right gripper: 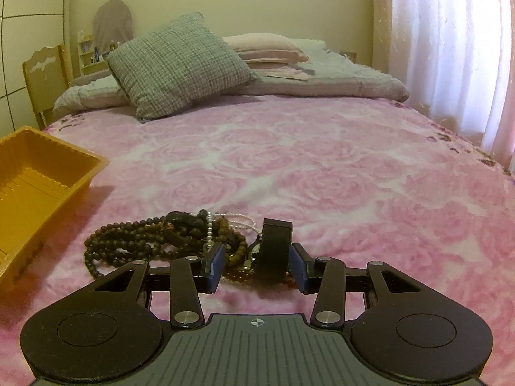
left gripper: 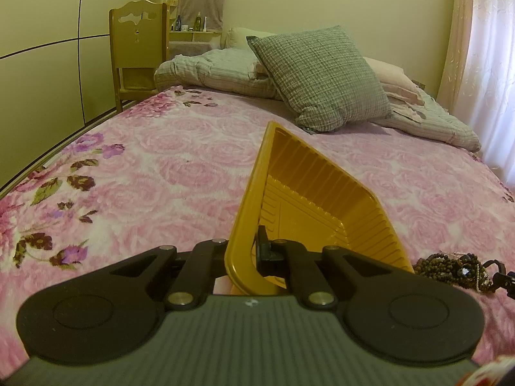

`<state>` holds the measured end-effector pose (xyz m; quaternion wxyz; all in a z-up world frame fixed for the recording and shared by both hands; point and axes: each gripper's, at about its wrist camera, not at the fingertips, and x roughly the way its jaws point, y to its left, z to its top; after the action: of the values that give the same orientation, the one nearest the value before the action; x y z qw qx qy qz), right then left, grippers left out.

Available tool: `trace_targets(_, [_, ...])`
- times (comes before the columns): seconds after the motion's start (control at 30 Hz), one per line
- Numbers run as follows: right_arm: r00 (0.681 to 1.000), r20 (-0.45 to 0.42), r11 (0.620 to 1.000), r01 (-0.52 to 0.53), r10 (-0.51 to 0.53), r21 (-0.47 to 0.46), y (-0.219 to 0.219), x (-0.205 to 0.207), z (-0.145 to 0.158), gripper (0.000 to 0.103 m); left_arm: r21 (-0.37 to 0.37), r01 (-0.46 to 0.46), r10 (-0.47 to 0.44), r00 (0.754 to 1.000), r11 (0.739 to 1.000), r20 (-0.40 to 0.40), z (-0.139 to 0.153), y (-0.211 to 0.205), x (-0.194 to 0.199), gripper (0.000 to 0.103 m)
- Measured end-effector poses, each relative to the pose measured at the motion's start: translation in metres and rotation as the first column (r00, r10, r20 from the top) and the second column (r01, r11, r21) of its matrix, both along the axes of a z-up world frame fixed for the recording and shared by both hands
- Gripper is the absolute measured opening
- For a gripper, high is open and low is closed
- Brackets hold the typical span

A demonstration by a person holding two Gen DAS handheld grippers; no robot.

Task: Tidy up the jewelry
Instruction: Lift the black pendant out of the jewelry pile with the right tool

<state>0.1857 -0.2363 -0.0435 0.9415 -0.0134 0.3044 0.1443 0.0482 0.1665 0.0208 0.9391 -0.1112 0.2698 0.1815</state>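
My left gripper is shut on the rim of a yellow plastic tray and holds it tilted over the pink bed. The tray also shows at the left of the right wrist view. A pile of jewelry, with dark bead necklaces, a pearl strand and amber beads, lies on the bedspread; it also shows in the left wrist view. A black watch stands in the pile. My right gripper is open, its blue pads on either side of the watch.
The pink floral bedspread covers the bed. A grey checked pillow and folded bedding lie at the far end. A wooden chair stands at the far left. A curtain hangs on the right.
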Motion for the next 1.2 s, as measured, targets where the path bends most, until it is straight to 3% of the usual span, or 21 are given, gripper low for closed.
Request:
trace_targets(0.37, [1.000, -0.025, 1.000, 0.018, -0.018, 0.009, -0.007, 0.017, -0.009, 0.043, -0.003, -0.004, 0.004, 1.000, 1.000, -0.002, 0.001, 0.001, 0.000, 0.005])
trace_targets(0.4, [1.000, -0.024, 1.000, 0.016, -0.016, 0.005, -0.007, 0.017, -0.008, 0.029, -0.003, -0.005, 0.005, 1.000, 1.000, -0.002, 0.000, 0.001, 0.000, 0.005])
trace_targets(0.43, [1.000, -0.025, 1.000, 0.012, -0.012, 0.003, -0.008, 0.016, -0.007, 0.022, -0.003, -0.005, 0.005, 1.000, 1.000, -0.002, 0.001, 0.001, 0.000, 0.005])
trace_targets(0.9, [0.993, 0.111, 0.992, 0.044, -0.031, -0.118, -0.009, -0.008, 0.016, 0.021, -0.004, -0.003, 0.003, 1.000, 1.000, 0.001, 0.001, 0.002, -0.001, 0.005])
trace_targets(1.1, [0.990, 0.137, 0.997, 0.050, -0.043, -0.051, -0.017, -0.008, 0.032, 0.021, -0.007, -0.003, 0.003, 1.000, 1.000, 0.003, 0.002, 0.002, -0.001, 0.006])
trace_targets(1.2, [0.990, 0.138, 0.999, 0.020, -0.027, 0.050, -0.024, -0.008, 0.039, 0.021, -0.007, -0.005, 0.005, 1.000, 1.000, 0.003, 0.002, 0.002, -0.001, 0.006])
